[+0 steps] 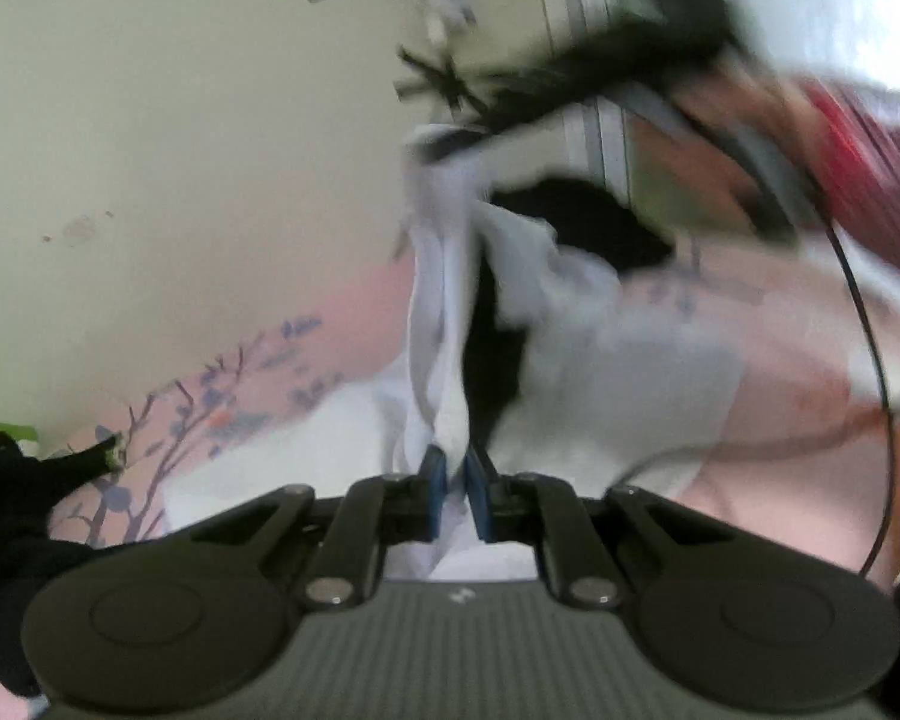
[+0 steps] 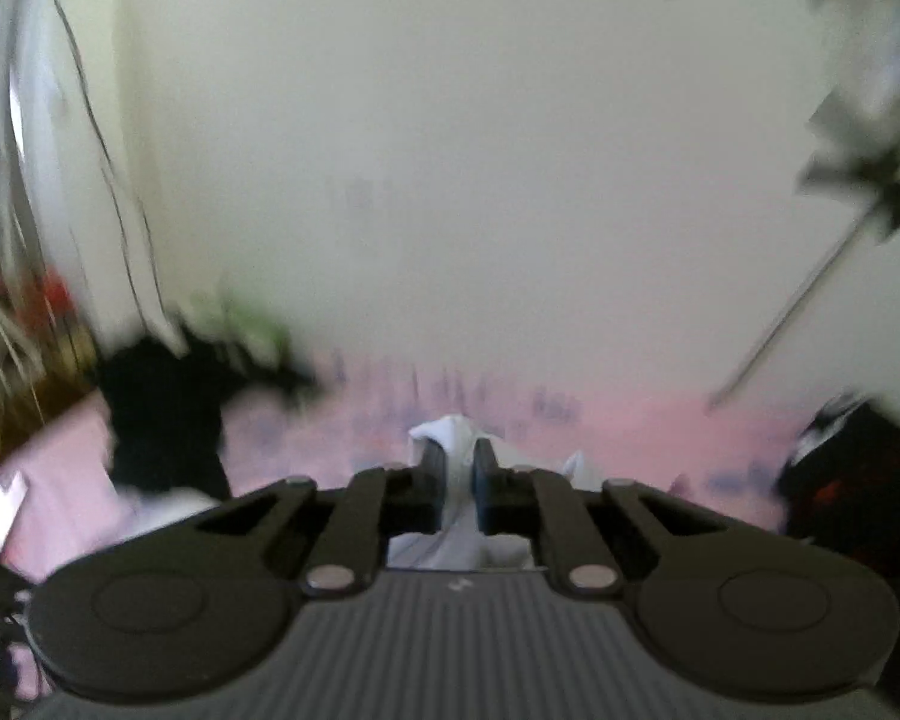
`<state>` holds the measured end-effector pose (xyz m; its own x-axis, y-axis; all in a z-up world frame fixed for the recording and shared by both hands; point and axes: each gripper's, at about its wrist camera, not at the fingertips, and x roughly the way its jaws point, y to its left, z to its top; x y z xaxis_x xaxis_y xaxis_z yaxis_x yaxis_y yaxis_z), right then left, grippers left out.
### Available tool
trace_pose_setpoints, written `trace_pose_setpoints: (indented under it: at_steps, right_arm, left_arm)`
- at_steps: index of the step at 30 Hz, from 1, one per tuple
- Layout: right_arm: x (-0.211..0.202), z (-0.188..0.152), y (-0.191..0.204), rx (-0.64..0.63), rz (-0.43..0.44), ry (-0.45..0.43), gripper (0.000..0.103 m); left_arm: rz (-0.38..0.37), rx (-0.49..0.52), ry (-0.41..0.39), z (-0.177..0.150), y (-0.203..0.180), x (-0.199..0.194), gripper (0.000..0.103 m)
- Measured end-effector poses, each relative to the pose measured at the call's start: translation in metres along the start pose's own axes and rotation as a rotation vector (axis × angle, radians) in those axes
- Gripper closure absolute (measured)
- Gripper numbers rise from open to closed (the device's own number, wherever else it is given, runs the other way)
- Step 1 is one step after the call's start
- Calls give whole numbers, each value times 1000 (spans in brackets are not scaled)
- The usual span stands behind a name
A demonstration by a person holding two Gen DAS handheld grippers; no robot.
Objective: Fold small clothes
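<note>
While both cameras are smearing with motion blur, the left gripper [image 1: 455, 483] is pinching a bunch of the white garment [image 1: 444, 324] between its blue pads [image 1: 433, 480], jaws drawn close on the cloth. Ahead of it the fabric is running up in a loose, twisted strip toward the right gripper [image 1: 450, 141], which is showing only as a dark blur at the far end, so the piece is hanging in the air between the two tools rather than lying flat. Off to the right of the strip more white cloth is bunching over something black. Below and to the left, a pink sheet with a blue branch print [image 1: 210, 396] is spreading out underneath.

Over on the right wrist view, the right gripper [image 2: 457, 468] is likewise clamping a peak of the white garment [image 2: 450, 432], jaws nearly together on it. Beyond it the pink sheet [image 2: 630, 420] is stretching away, with a black garment [image 2: 162, 408] lying off to the left.

By my reading, no fold is made yet: the piece looks lifted and crumpled, and spreading, laying down and folding all remain.
</note>
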<state>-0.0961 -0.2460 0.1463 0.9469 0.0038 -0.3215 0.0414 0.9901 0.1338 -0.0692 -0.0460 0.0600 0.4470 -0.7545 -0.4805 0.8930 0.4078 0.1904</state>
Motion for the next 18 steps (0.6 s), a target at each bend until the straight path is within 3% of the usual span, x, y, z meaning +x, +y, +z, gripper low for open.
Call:
trace_pose_setpoints:
  at_steps: [2, 4, 6, 10, 11, 12, 13, 14, 15, 18]
  right_arm:
    - [-45, -31, 5, 37, -43, -43, 103]
    - [-80, -76, 10, 60, -93, -25, 103]
    - [-95, -116, 10, 99, -127, 43, 103]
    - [-92, -176, -13, 346, -98, 238, 100]
    - [-96, -180, -17, 361, -83, 216, 98]
    - [-99, -177, -20, 362, -89, 211, 91]
    - [-104, -171, -23, 354, -93, 190, 56]
    - [-114, -162, -27, 329, -111, 140, 38]
    - [-124, -153, -29, 296, -114, 101, 38]
    - [-148, -128, -34, 228, -145, 10, 39]
  left_arm:
    - [-5, -12, -44, -5, 1, -15, 94]
    - [-15, -15, -46, -16, 0, -22, 94]
    - [-49, -35, -1, -29, -1, -20, 93]
    - [-92, -26, 124, -57, -10, -4, 88]
    - [-87, -19, 139, -61, -11, -3, 86]
    - [-82, -20, 146, -63, -10, -5, 85]
    - [-85, -33, 148, -64, -8, -9, 84]
    - [-92, -59, 139, -63, -2, -15, 83]
    - [-98, -95, 117, -61, 5, -25, 83]
    - [-80, -251, 4, -56, 39, -59, 64]
